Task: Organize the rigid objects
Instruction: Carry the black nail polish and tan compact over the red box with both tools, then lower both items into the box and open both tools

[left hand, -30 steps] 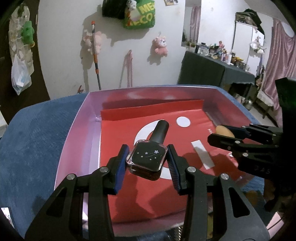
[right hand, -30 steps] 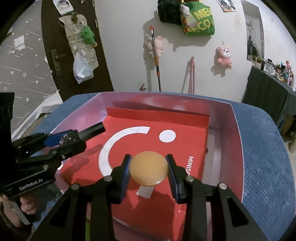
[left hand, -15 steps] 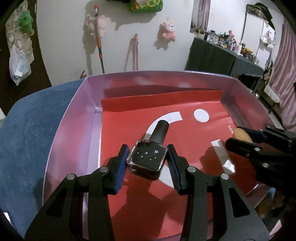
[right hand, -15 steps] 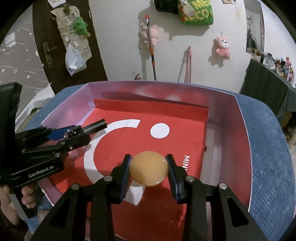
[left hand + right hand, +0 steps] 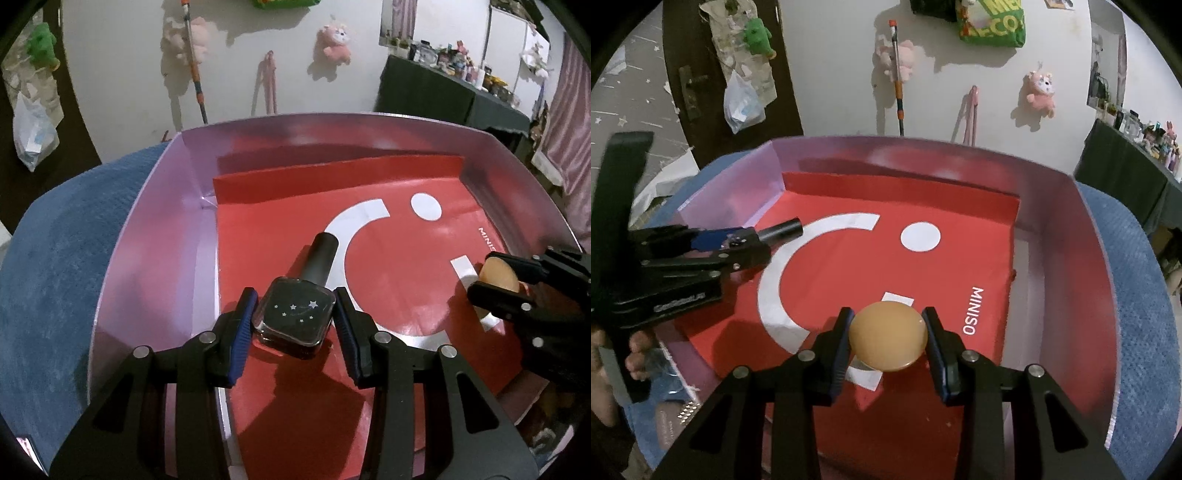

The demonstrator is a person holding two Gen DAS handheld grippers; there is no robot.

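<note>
Your left gripper point(image 5: 295, 321) pinching nail polish bottle point(image 5: 295, 317); right gripper point(image 5: 888, 341) pinching tan disc point(image 5: 888, 341), both over pink tray point(image 5: 1071, 295).

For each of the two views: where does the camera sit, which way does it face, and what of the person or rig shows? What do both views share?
Left wrist: on the left gripper, looking down into the box; it holds the bottle; right gripper at right.
Right wrist: on the right gripper, facing the same box; it holds the disc; left gripper and a hand at left.
Shared: box, both grippers, bottle, disc.
</note>
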